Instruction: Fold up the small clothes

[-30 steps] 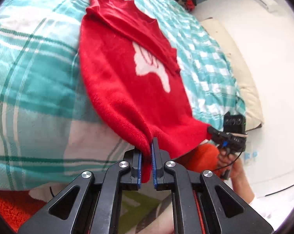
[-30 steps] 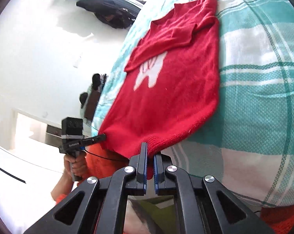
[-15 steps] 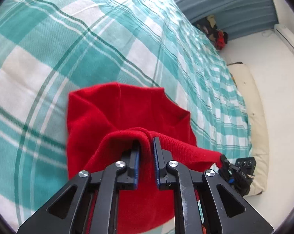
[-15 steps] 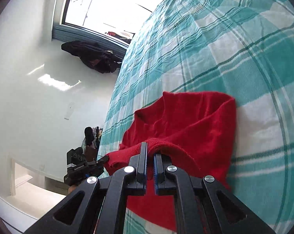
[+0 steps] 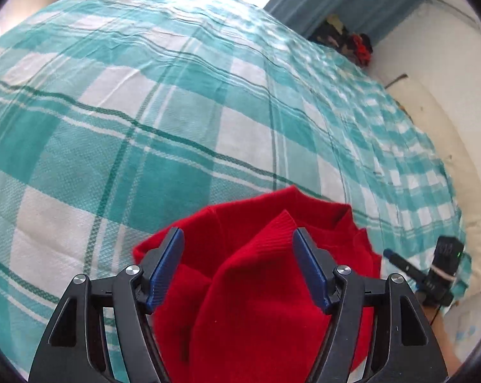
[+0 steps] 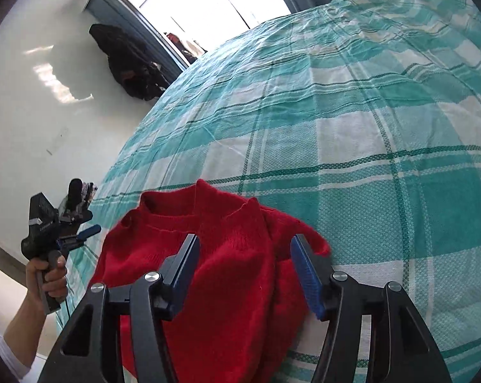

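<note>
red knit, a small sweater (image 5: pixel 266 287), lies doubled over near the close edge of a bed spread with a teal and white checked cover (image 5: pixel 144 134). both tongs are letting go: the left gripper (image 5: pixel 238 269) has its jaws opening, already wide, with a ribbed hem corner standing between the blue pads but pressed by neither; the right gripper (image 6: pixel 243 274) likewise has its jaws opening, wool mounded between them, pads clear of it.

what could go wrong, as i judge it: the hem corners stand up in peaks rather than lying flat, so the folded layer may spring back or slump sideways once the tongs draw off. a pad could also snag the fuzzy knit on the way out and drag the top layer askew, leaving hem and neckline mismatched.

the right wrist view shows the collar opening and shoulder line, so there one can check how far the hem sits from the neck; it also shows the left hand (image 6: pixel 48 274) gripping its handle, a window, and dark clothing hung on the wall. the left wrist view hides the collar but shows the ribbed hem, a curtain, and the right tong from the side (image 5: pixel 432 271).
</note>
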